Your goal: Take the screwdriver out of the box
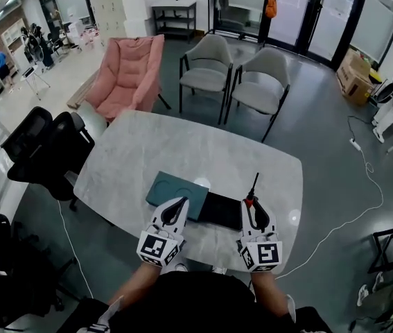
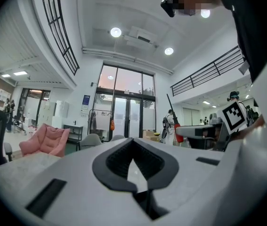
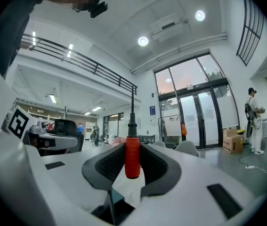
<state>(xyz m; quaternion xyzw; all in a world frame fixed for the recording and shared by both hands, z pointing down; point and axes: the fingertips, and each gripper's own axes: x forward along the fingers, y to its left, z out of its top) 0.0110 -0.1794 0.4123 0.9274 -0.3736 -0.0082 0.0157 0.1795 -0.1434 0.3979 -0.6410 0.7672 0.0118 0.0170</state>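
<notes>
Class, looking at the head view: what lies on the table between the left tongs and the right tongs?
The black box lies between the left tongs and the right tongs; the head view shows it.

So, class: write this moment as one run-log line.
right tool: shut on screwdriver, red handle | left tool: shut, empty | box: open on table | status: screwdriver held clear of box
</notes>
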